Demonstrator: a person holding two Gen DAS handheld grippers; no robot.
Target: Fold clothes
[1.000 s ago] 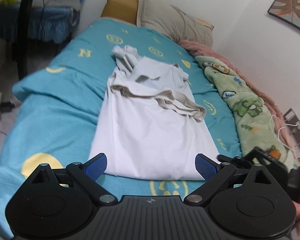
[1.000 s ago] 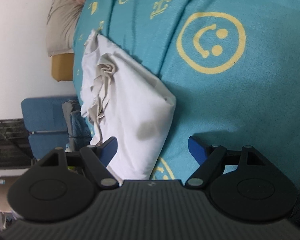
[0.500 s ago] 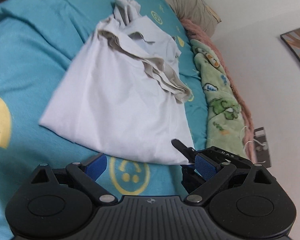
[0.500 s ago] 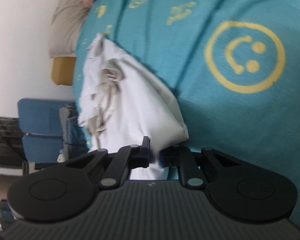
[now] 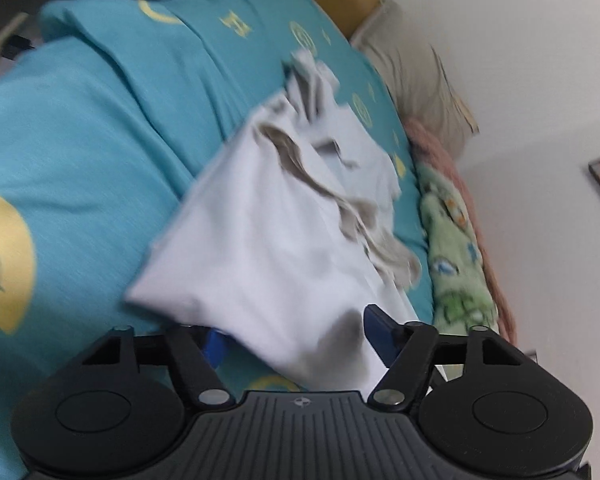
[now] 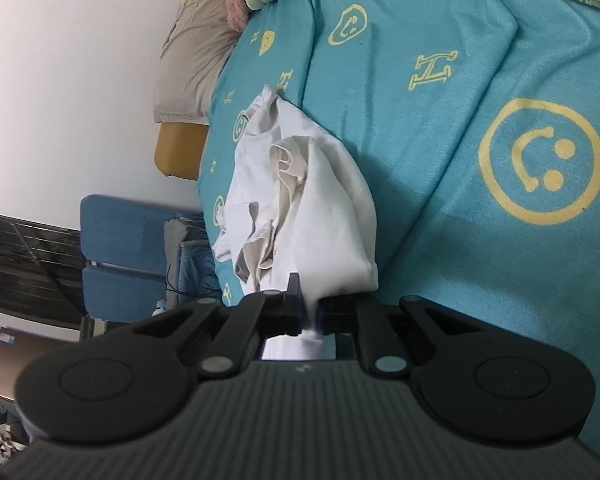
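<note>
The right gripper [image 6: 309,314] is clamped on a corner of the white garment [image 6: 320,216], its jaws pinched tight with cloth bunched between them; the pads themselves are hidden by the fabric. From there the garment runs away across the bed [image 6: 480,280], creased and partly doubled over, with a beige lining showing in the folds.

The left gripper [image 5: 296,340] points down at the near hem of the same garment [image 5: 268,240]. Its jaws are closing with the hem's corner between them, but the blue pads still stand apart from the cloth. The left pad is half covered by the fabric, and the view is smeared by motion, so the far folds are hard to read.

The garment lies along the middle of the bed's teal cover, with a grey pillow [image 5: 416,80] at the head end and a green blanket [image 5: 456,256] along the wall-side edge.
</note>
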